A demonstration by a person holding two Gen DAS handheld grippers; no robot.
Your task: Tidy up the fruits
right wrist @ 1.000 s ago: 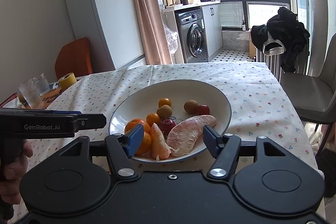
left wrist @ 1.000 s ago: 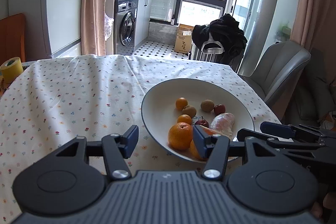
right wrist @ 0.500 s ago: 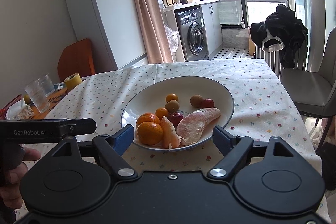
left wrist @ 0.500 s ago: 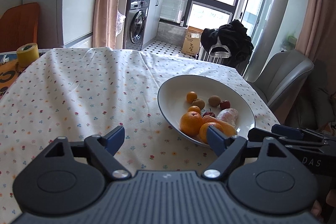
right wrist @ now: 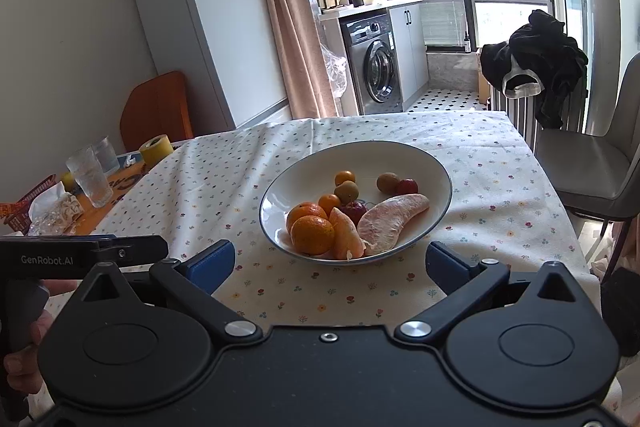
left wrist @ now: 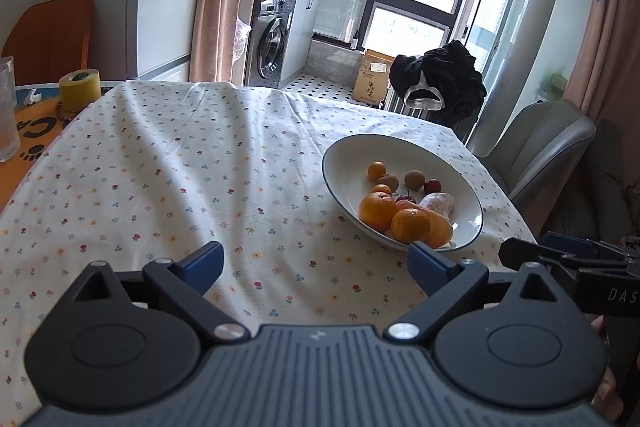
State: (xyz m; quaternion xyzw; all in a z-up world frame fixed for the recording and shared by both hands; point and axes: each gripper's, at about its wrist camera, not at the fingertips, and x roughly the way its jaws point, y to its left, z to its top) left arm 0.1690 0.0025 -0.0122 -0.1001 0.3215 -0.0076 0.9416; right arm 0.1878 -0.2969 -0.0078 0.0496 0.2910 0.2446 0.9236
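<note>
A white bowl (right wrist: 400, 155) (left wrist: 360, 151) on the flowered tablecloth holds several fruits: two large oranges (right wrist: 312, 233) (left wrist: 410, 225), small oranges, two kiwis (right wrist: 387, 182), small red fruits (right wrist: 407, 185) and peeled pomelo segments (right wrist: 390, 219). My left gripper (left wrist: 316, 263) is open and empty, pulled back to the left of the bowl above bare cloth. Close to the near rim of the bowl, my right gripper (right wrist: 330, 265) stands open and empty. Each gripper's body shows at the edge of the other view.
Drinking glasses (right wrist: 90, 177), a yellow tape roll (left wrist: 80, 89) (right wrist: 157, 149) and a red basket (right wrist: 20, 215) sit at the table's left end. A grey chair (left wrist: 540, 143) (right wrist: 600, 163) stands to the right. A hand (right wrist: 20, 359) holds the left gripper.
Both grippers have opened wider and drawn back from the bowl; the left one has swung left, away from the oranges it was near. The fruits stay in the bowl.
</note>
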